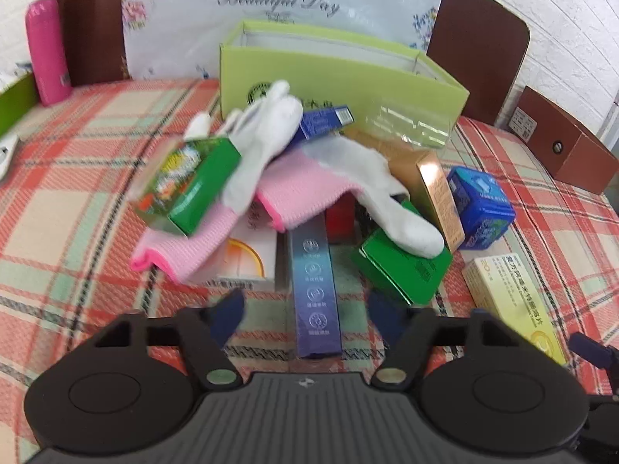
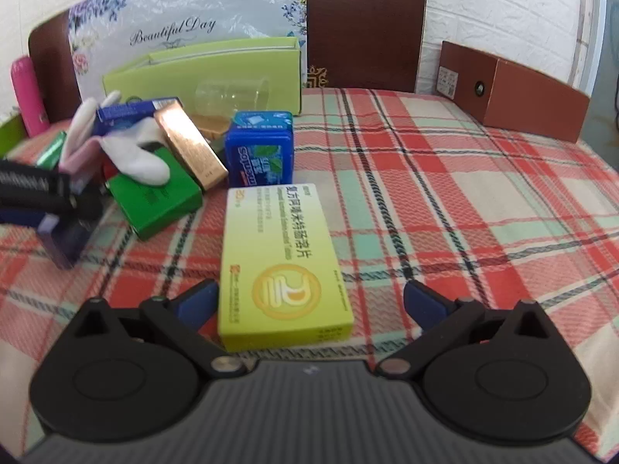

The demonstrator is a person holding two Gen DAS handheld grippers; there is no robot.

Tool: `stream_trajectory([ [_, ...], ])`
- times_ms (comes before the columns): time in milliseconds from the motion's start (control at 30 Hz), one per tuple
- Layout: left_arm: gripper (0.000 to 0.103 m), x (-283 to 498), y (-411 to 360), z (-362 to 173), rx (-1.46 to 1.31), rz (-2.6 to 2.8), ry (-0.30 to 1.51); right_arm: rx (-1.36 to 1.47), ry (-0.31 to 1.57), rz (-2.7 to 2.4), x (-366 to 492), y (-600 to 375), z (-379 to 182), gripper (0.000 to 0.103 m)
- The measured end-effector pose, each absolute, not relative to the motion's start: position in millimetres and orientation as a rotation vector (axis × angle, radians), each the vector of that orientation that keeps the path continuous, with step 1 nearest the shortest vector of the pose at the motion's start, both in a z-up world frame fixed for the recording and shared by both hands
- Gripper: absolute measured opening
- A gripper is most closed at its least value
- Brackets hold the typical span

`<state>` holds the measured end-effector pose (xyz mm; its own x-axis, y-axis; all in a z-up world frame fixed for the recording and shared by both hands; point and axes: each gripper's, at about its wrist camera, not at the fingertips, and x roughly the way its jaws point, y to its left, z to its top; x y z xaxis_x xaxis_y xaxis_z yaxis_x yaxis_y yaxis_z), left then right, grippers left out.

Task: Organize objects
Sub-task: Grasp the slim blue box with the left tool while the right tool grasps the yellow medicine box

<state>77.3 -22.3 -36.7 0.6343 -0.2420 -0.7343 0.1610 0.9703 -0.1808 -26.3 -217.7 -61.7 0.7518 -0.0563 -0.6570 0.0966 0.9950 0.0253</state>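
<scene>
Your left gripper (image 1: 305,311) straddles the purple box (image 1: 315,290), jaws narrowed, not pressing; your right gripper (image 2: 309,301) frames the yellow box (image 2: 282,266), jaws wide (both near the green bin (image 1: 340,77), for loading).

- Red, green and cream plaid cloth (image 2: 445,201) covers the bench.
- Dark brown wooden chair back (image 2: 363,27) stands behind the far edge.
- White brick-textured wall (image 2: 503,4) behind it.
- Floral sheet printed "Beautiful Day" (image 1: 278,4) stands upright at the back.
- Reddish-brown cardboard box (image 2: 514,92) lies at the far right corner.
</scene>
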Motion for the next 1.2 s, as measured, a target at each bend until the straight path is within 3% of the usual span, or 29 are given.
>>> stream_trajectory([
  [33, 0.034, 76.3, -18.6, -40.7, -0.128, -0.248, 0.872, 0.062, 0.705, -0.067, -24.9, -217.7, -61.0, 0.103],
  [100, 0.024, 67.0, -12.3, -41.2, -0.142, -0.261, 0.860, 0.059, 0.692, -0.044, -21.8, -216.7, -60.4, 0.101],
  [167, 0.023, 56.6, -7.0, -38.8, -0.131, -0.282, 0.877, 0.048, 0.727, 0.000, -19.8, -215.2, -62.7, 0.067],
  [200, 0.023, 49.4, -3.2, -38.0, -0.126, -0.294, 0.887, 0.047, 0.740, 0.019, -22.0, -215.6, -64.1, 0.065],
  [367, 0.023, 17.4, 6.7, -34.0, -0.077, -0.320, 0.913, 0.055, 0.776, 0.127, -44.7, -222.6, -60.6, 0.067],
  [467, 0.027, 23.9, 2.6, -29.8, -0.061, -0.295, 0.883, 0.044, 0.770, 0.121, -45.9, -221.1, -59.6, 0.074],
  [633, 0.028, 44.3, -10.3, -28.4, -0.018, -0.277, 0.875, 0.048, 0.760, 0.119, -40.7, -220.3, -56.9, 0.078],
  [900, 0.033, 56.8, -10.3, -40.1, -0.055, -0.275, 0.897, -0.017, 0.761, 0.090, -23.3, -211.5, -67.9, 0.077],
  [967, 0.033, 56.7, -5.0, -41.0, -0.098, -0.291, 0.895, -0.028, 0.745, 0.108, -24.0, -209.9, -68.7, 0.065],
  [1033, 0.023, 54.6, -1.1, -39.9, -0.117, -0.307, 0.901, -0.039, 0.753, 0.129, -26.5, -210.5, -67.1, 0.065],
  [1200, 0.022, 33.2, 5.0, -26.8, -0.090, -0.414, 0.895, 0.037, 0.804, 0.244, -39.3, -223.5, -54.0, 0.065],
])
